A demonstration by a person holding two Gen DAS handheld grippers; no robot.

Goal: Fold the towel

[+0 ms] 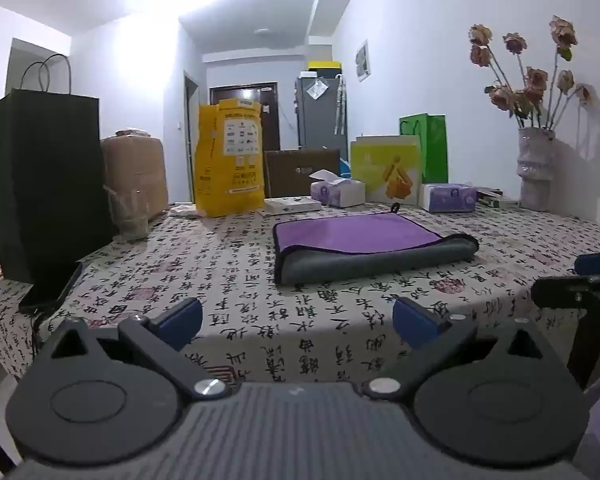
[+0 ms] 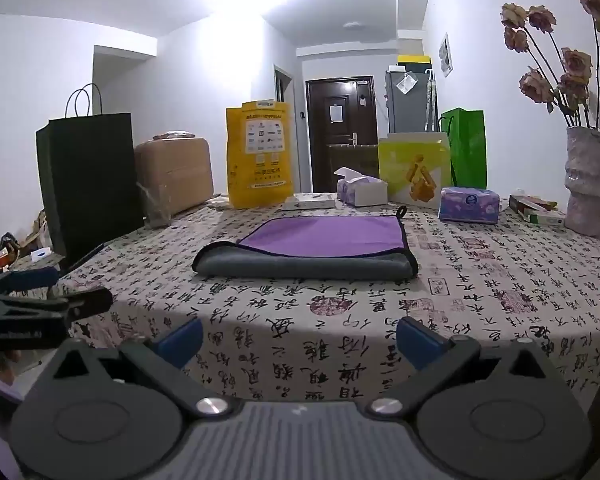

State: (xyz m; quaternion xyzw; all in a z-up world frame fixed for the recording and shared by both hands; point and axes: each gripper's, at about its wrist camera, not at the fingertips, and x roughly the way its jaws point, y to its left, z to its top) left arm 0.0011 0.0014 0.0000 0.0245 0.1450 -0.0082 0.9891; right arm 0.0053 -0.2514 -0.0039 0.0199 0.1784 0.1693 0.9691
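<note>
A towel point(image 1: 364, 244), purple on top and grey underneath with a dark hem, lies folded flat on the table; it also shows in the right wrist view point(image 2: 312, 250). A small hanging loop sticks up at its far right corner point(image 2: 400, 211). My left gripper point(image 1: 298, 320) is open and empty, held low at the table's near edge, well short of the towel. My right gripper point(image 2: 298, 338) is open and empty too, also back from the towel. Each gripper shows at the side of the other's view: the right one point(image 1: 580, 284) and the left one point(image 2: 40, 296).
The table point(image 2: 480, 280) has a cloth printed with calligraphy. At the back stand a black paper bag point(image 2: 88, 176), a brown box point(image 2: 176, 172), a yellow bag point(image 2: 260, 156), tissue packs point(image 2: 468, 204), gift bags point(image 2: 416, 172) and a vase of dried roses point(image 2: 584, 180).
</note>
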